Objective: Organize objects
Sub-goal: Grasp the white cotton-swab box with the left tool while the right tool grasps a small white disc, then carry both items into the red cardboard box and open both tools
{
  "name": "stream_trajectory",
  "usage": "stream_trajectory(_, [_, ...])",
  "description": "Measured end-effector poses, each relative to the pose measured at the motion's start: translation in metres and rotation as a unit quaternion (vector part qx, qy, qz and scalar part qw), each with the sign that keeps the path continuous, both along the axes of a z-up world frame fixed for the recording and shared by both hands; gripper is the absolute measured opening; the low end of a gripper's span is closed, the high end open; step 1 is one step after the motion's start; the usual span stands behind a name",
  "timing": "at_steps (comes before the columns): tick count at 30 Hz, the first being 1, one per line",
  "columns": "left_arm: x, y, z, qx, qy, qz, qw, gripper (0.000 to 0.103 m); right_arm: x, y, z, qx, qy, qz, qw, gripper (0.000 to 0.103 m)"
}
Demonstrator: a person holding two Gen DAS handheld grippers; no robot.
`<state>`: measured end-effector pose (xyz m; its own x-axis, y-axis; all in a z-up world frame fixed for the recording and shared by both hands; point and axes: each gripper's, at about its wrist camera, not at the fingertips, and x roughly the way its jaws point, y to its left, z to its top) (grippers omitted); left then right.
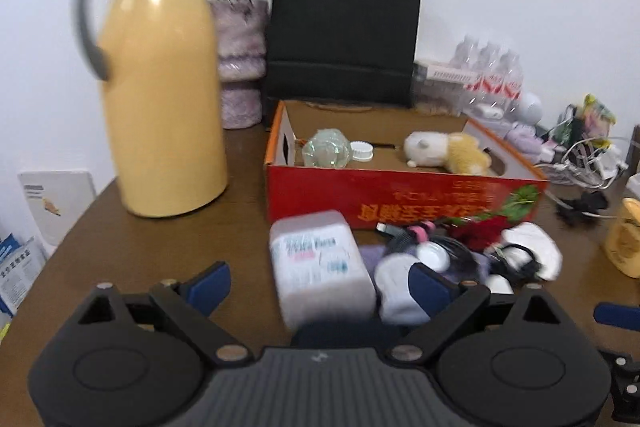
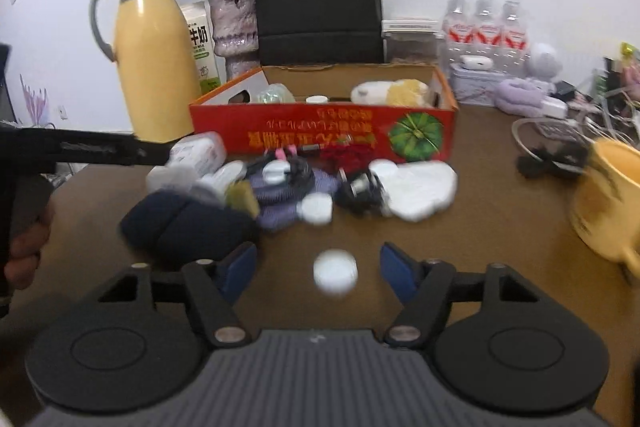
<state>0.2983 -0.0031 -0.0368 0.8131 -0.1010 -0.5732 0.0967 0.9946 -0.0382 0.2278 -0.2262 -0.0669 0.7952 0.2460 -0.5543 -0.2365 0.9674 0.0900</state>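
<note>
A red cardboard box (image 1: 400, 193) (image 2: 320, 135) stands open on the brown table; it holds a plush toy (image 1: 448, 149), a glass ornament (image 1: 326, 147) and a white lid (image 1: 362, 150). In front of it lies a pile: a tissue pack (image 1: 320, 263), a white sock (image 1: 394, 287), black cables (image 2: 360, 187), a purple cloth (image 2: 280, 203), a white cloth (image 2: 420, 187). My left gripper (image 1: 320, 283) is open with the tissue pack between its fingers. My right gripper (image 2: 318, 263) is open around a small white cap (image 2: 335, 270). A dark sock roll (image 2: 188, 227) lies left of it.
A yellow thermos jug (image 1: 160, 79) (image 2: 154, 63) stands left of the box. A black paper bag (image 1: 344, 31), a vase with dried flowers (image 2: 234, 23), water bottles (image 2: 484, 23) and a milk carton (image 2: 200, 43) line the back. A yellow mug (image 2: 608, 203) sits at right near tangled cables (image 1: 580, 155).
</note>
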Motion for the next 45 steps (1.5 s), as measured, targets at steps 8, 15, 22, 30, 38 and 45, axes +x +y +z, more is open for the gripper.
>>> stream_trajectory(8, [0.048,0.001,-0.032,-0.02,0.034,-0.003,0.9992,0.083,0.075,0.015,-0.026,0.004,0.046,-0.001,0.999,0.042])
stream_trajectory(15, [0.043,0.004,-0.029,-0.025,0.014,-0.008,0.9996,0.065,0.079,0.019,-0.03,0.014,0.039,0.005,0.999,0.027])
stream_trajectory(22, [-0.02,-0.002,0.03,-0.009,-0.063,-0.005,0.998,0.064,0.036,0.012,0.005,0.009,-0.012,-0.005,1.0,0.026])
stream_trajectory(30, [-0.168,-0.018,0.039,-0.082,-0.044,-0.081,0.9923,0.065,-0.095,-0.002,0.021,0.036,-0.021,0.036,0.998,0.027])
stream_trajectory(38, [-0.231,-0.036,0.009,-0.091,0.031,-0.113,0.989,0.065,-0.173,-0.007,0.012,0.043,0.019,0.035,0.998,0.027])
stream_trajectory(45, [-0.212,-0.032,0.017,-0.083,0.007,-0.1,0.9915,0.065,-0.163,-0.01,0.02,0.038,-0.013,0.023,0.999,0.027])
